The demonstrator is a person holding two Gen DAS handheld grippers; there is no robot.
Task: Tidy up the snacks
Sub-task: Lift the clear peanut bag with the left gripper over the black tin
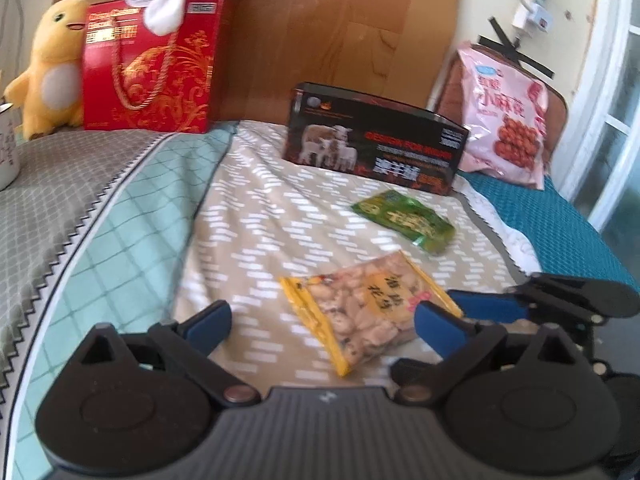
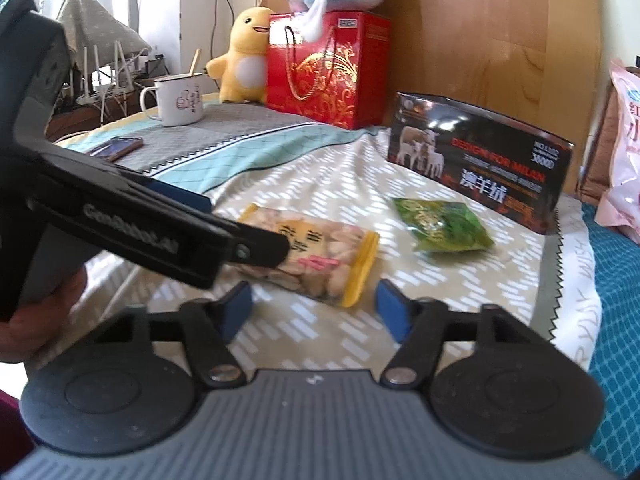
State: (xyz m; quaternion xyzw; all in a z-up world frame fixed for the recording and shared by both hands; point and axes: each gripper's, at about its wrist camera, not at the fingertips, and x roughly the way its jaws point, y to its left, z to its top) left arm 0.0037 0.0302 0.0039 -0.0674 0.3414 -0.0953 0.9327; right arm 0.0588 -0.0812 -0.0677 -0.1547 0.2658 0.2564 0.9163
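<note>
Little is seen as organized yet. The peanut packet (image 2: 316, 256) lies flat on the bed cover (image 2: 328, 184), with the green snack packet (image 2: 442, 226) just beside it and the black box (image 2: 480, 156) behind; a pink snack bag (image 1: 504, 116) is propped at the bed's far end. The left claw (image 1: 324, 320) is spread apart, nothing held, one finger at the peanut packet's edge. The right claw (image 2: 314, 310) is part-open just short of that packet, nothing clamped. All the sorting appears left.
</note>
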